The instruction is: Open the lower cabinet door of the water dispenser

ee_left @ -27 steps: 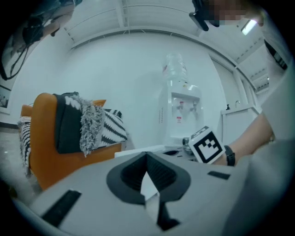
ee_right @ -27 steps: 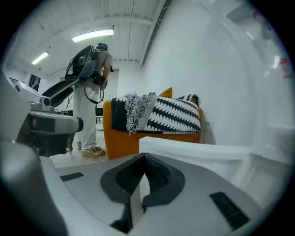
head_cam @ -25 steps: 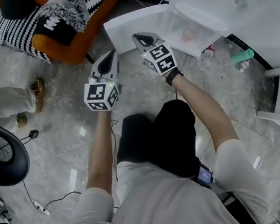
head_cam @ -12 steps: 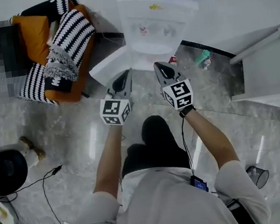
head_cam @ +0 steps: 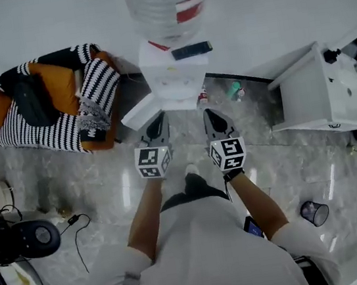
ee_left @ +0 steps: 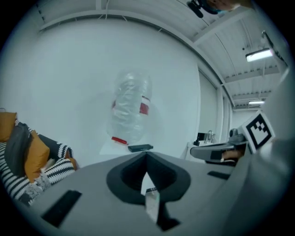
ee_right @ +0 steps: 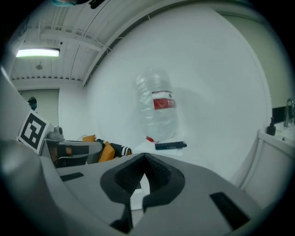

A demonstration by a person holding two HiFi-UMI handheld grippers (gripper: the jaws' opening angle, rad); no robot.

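The white water dispenser (head_cam: 176, 79) stands against the wall with a clear bottle (head_cam: 165, 1) on top and a black flat device (head_cam: 191, 50) on its lid. Its lower cabinet door (head_cam: 140, 114) stands swung open to the left. My left gripper (head_cam: 160, 117) and right gripper (head_cam: 209, 114) hover side by side in front of the dispenser, touching nothing. Both are shut and empty. In the left gripper view the gripper (ee_left: 146, 156) points at the bottle (ee_left: 131, 108). The right gripper (ee_right: 144, 156) in its own view likewise faces the bottle (ee_right: 159, 108).
An orange sofa with striped cushions (head_cam: 52, 101) sits to the dispenser's left. A white cabinet (head_cam: 317, 94) stands at the right. Small bottles (head_cam: 234, 89) lie on the floor beside the dispenser. A fan (head_cam: 20, 240), a cable and a small bin (head_cam: 314, 212) are nearer.
Both grippers rose from low beside the open door to bottle height and drew away from it. The head view climbed, so the whole dispenser now shows. The door stays open.
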